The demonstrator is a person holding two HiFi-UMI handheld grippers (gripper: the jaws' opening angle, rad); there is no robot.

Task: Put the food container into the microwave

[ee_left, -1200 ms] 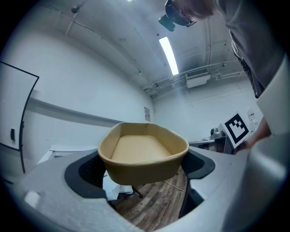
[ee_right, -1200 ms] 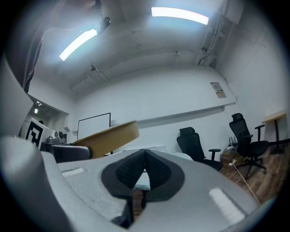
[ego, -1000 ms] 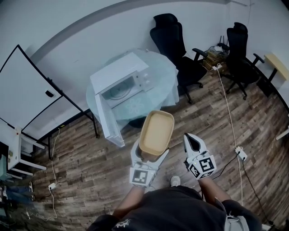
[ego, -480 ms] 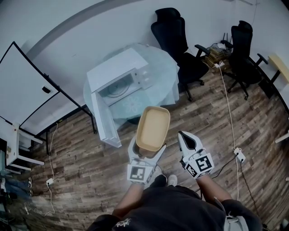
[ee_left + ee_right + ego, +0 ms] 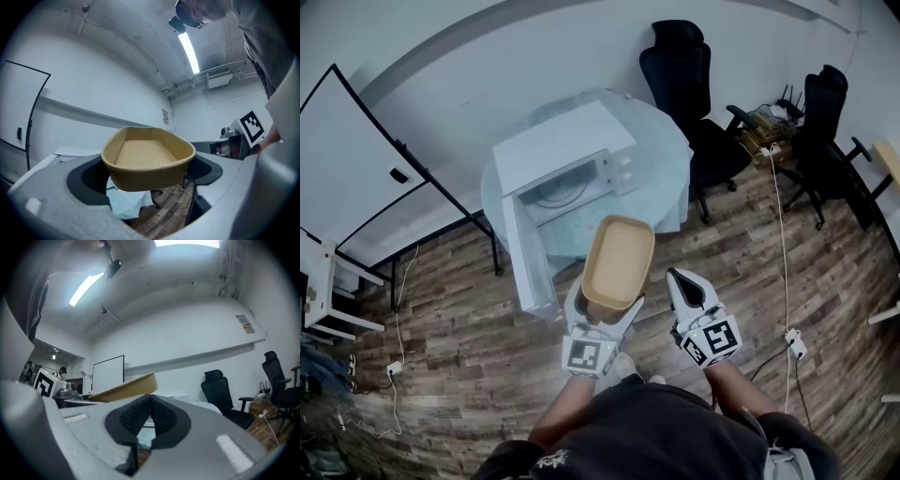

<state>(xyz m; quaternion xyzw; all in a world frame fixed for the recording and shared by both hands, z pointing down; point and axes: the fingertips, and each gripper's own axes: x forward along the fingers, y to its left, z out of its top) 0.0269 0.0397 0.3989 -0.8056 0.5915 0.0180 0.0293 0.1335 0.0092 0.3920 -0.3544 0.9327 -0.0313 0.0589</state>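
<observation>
My left gripper (image 5: 598, 314) is shut on the near end of an empty tan food container (image 5: 619, 262), which it carries level in the air. In the left gripper view the container (image 5: 147, 157) fills the middle between the two dark pads. The white microwave (image 5: 565, 161) stands on a round glass table (image 5: 661, 169) ahead, its door (image 5: 528, 255) swung wide open to the left. My right gripper (image 5: 682, 289) hovers beside the container's right side, jaws shut with nothing in them. The right gripper view shows the container's edge (image 5: 126, 387) just left of the closed pads (image 5: 149, 416).
Two black office chairs (image 5: 694, 103) (image 5: 825, 122) stand behind and to the right of the table. A whiteboard (image 5: 356, 178) on a stand is at the left. White cables (image 5: 783, 244) and a power strip (image 5: 794, 343) lie on the wooden floor at the right.
The person has stepped closer to the table; the microwave and table appear nearer and shifted right. The container stays held in the left gripper, and both grippers keep their relative places.
</observation>
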